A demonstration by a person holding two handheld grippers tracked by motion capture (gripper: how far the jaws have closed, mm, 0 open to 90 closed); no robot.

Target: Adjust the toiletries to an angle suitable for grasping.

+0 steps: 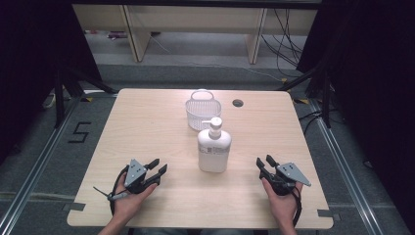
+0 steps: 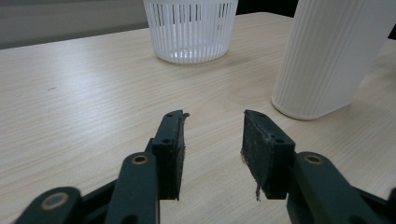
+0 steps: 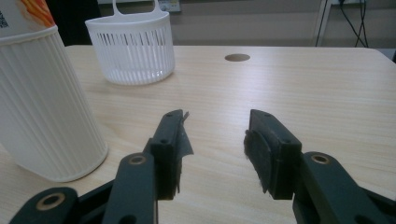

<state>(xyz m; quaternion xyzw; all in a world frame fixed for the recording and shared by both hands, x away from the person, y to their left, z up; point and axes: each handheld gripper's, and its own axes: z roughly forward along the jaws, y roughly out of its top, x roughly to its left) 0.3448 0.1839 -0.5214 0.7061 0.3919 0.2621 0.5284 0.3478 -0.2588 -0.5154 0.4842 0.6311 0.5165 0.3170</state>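
Note:
A white ribbed pump bottle (image 1: 214, 146) stands upright in the middle of the wooden table (image 1: 147, 127). Behind it sits a white slotted basket (image 1: 202, 111) with a handle. My left gripper (image 1: 158, 166) rests near the front left, open, nothing between its fingers; in its own view the bottle (image 2: 329, 56) is ahead to the right and the basket (image 2: 190, 28) farther ahead. My right gripper (image 1: 265, 163) lies at the front right, open and empty; its view has the bottle (image 3: 44, 102) close at the left and the basket (image 3: 132, 46) beyond.
A round cable hole (image 1: 238, 103) is in the table near the back right. Past the table's far edge stand wooden furniture legs (image 1: 139, 34) and loose cables (image 1: 284, 39) on the grey floor. A floor marking "5" (image 1: 79, 132) lies to the left.

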